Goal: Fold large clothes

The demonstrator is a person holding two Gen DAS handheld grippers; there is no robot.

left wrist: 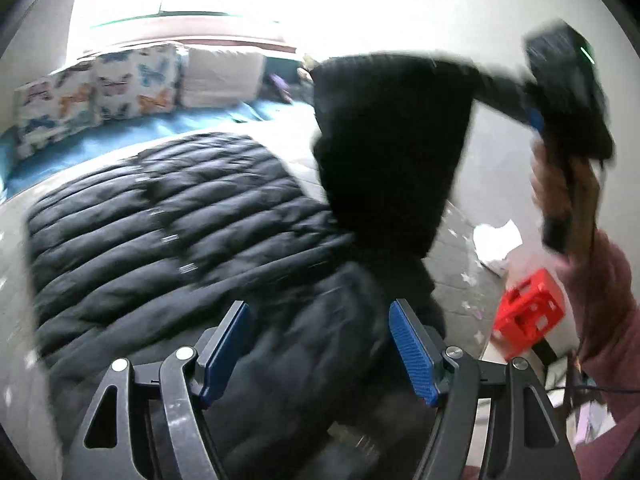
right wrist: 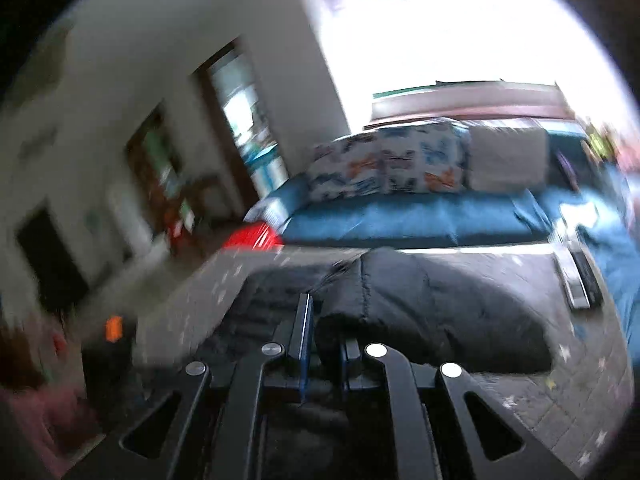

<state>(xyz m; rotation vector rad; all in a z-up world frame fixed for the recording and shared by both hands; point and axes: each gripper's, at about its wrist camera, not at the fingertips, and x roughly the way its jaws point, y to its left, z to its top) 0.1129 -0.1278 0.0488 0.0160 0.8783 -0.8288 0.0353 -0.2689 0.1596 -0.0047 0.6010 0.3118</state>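
A black quilted puffer jacket (left wrist: 160, 216) lies spread on a grey star-patterned bed cover (left wrist: 460, 280). My left gripper (left wrist: 320, 312) hovers low over its near edge, open; both blue pads (left wrist: 412, 352) show bare, with dark fabric blurred below the gap. At the upper right of the left wrist view a hand holds my right gripper (left wrist: 536, 120), shut on a black sleeve (left wrist: 392, 144) that hangs raised above the jacket. In the right wrist view my right gripper (right wrist: 326, 332) pinches that black fabric (right wrist: 420, 312), which bulges to the right of the fingers.
Butterfly-print pillows (left wrist: 100, 92) and a white pillow (left wrist: 224, 76) stand at the head of the bed on a blue sheet (right wrist: 400, 220). A red plastic crate (left wrist: 528, 316) and white paper (left wrist: 496, 240) lie at the right. A flat silver device (right wrist: 580, 280) rests on the cover. A pink sleeve (left wrist: 604, 304) is at the right edge.
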